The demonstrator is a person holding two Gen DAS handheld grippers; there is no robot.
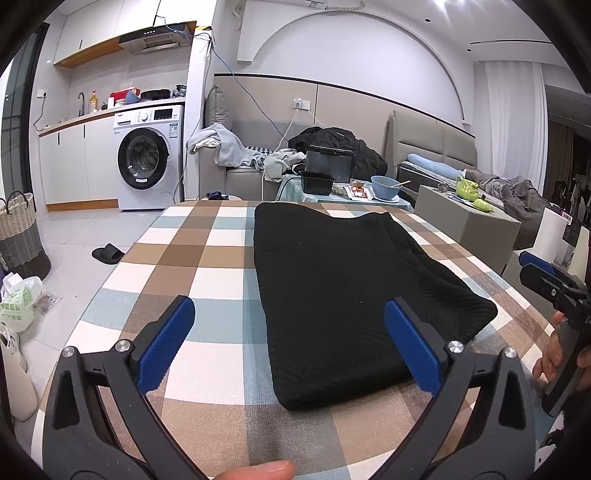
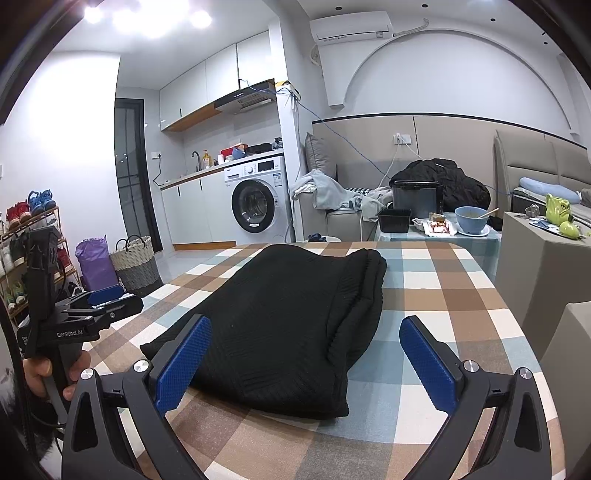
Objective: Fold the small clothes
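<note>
Garment: folded black ribbed knit garment (image 1: 343, 291), centre frame, flat on checked brown-blue-white tablecloth (image 1: 207, 258).
Left gripper (image 1: 290, 343): blue pads wide apart, holding nothing.
Right gripper (image 2: 306, 354): wide apart, empty.

Left hand-held gripper (image 1: 290, 339) spread wide; right hand-held gripper (image 2: 306, 354) likewise

Ceiling lights (image 2: 147, 16) are glaring over white walls. A washing machine (image 1: 147, 155) is sitting under a kitchen counter (image 1: 110, 112), with a range hood (image 1: 157, 38) hanging above. A grey sofa (image 1: 236, 173) is carrying heaped clothes. A woven basket (image 1: 20, 236) and a black slipper (image 1: 108, 253) are lying on the pale tiled floor (image 1: 66, 236). An air conditioner (image 2: 351, 24) is hanging high.
</note>
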